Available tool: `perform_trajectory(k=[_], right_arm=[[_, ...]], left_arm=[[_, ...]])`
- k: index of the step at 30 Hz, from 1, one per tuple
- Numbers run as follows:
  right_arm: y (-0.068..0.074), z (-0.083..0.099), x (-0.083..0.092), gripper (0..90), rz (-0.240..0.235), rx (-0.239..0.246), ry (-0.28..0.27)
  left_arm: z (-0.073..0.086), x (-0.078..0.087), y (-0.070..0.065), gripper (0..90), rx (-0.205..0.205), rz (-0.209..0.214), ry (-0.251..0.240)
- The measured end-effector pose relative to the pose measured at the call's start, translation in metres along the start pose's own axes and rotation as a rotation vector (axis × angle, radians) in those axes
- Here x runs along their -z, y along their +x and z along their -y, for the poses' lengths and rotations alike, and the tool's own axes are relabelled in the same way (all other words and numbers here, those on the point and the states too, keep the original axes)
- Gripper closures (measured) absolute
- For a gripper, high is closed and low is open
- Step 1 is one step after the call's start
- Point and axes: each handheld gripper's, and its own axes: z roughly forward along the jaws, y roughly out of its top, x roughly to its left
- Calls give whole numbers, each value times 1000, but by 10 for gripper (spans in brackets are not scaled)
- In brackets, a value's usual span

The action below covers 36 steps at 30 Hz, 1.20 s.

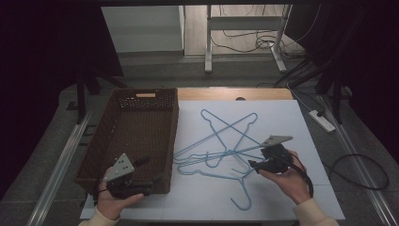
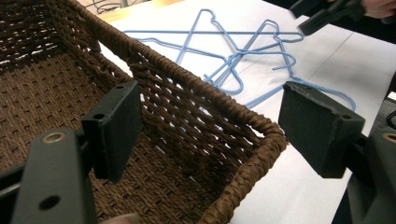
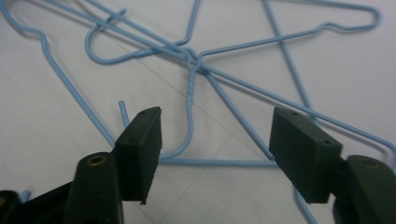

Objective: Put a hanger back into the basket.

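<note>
**Right gripper view: blue hangers under my spread jaws**

Right gripper view puts the pile of blue wire hangers [image 3: 196, 70] straight ahead of my right gripper [image 3: 217, 154], toward twelve o'clock, with the twisted neck of one hanger running roughly from twelve to six into the gap between the jaws. The jaws stand spread, nothing pinched; a straight bottom wire crosses from nine to three just beyond the pads. I judge that wire, or the neck, is what the next close has to catch, so the jaws need to straddle it across its length.

In the high view my right gripper [image 1: 258, 165] sits at the three o'clock edge of the tangled hangers [image 1: 221, 146], touching or nearly so; I cannot tell which. My left gripper [image 1: 141, 186] rests at the near corner of the brown woven basket [image 1: 160, 141], at about nine o'clock from the hangers and well apart from them. Its jaws are spread too, with the basket's rim corner [image 2: 261, 130] between them but not pressed. So the right hand is the nearer one.

The hangers lie flat on a white sheet covering the tabletop [image 1: 282, 122], the basket just beside them. Beyond, a dim room holds a white power strip [image 1: 322, 120], cables and the legs of a desk frame [image 1: 208, 42].
</note>
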Motion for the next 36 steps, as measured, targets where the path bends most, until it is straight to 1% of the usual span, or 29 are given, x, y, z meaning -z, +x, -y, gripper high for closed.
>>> perform_trajectory(k=[4,5,7,9,11,13,15,18,21,22,23,24,25,26,29,30,32,36], right_arm=[[3,-12,-24,400,-7,19,85],[3,-14,-30,410,-11,15,108],[4,-18,-37,427,-12,12,126],[4,-21,-44,470,-34,4,144],[4,-23,-49,491,-32,4,158],[5,-24,-54,512,-33,2,183],[5,-25,-59,538,-38,4,207],[6,-26,-64,588,-42,20,237],[9,-27,-69,696,-43,41,269],[10,-28,-70,745,-32,53,282],[10,-28,-72,772,-32,55,291],[10,-29,-72,801,-42,47,292],[10,-30,-72,836,-42,53,296],[11,-30,-73,843,-34,59,303],[11,-32,-73,856,-26,52,314],[10,-33,-72,859,-21,50,307],[9,-33,-70,860,-34,42,297],[6,-35,-63,863,-39,33,269]], left_arm=[[0,0,0,226,1,1,1],[0,0,0,227,1,-1,1],[0,0,1,227,3,-2,-1],[0,0,1,227,4,-1,-1],[0,0,1,227,4,-2,-1],[0,0,1,228,5,-1,-2],[0,0,1,228,2,-2,-3],[0,0,1,229,-1,-2,-3],[0,0,1,229,-3,-2,-2],[0,0,1,229,-3,-2,-1],[0,0,1,230,-3,-2,-1],[0,0,1,230,-3,-2,-1],[-1,0,0,230,-4,-2,-1],[-1,-1,0,231,-5,-2,-1],[-2,-1,-1,231,-6,-3,-3],[-2,-1,-1,232,-7,-3,-3],[-2,-1,-1,232,-8,-4,-3],[-3,-1,-2,234,-10,-4,-1]])
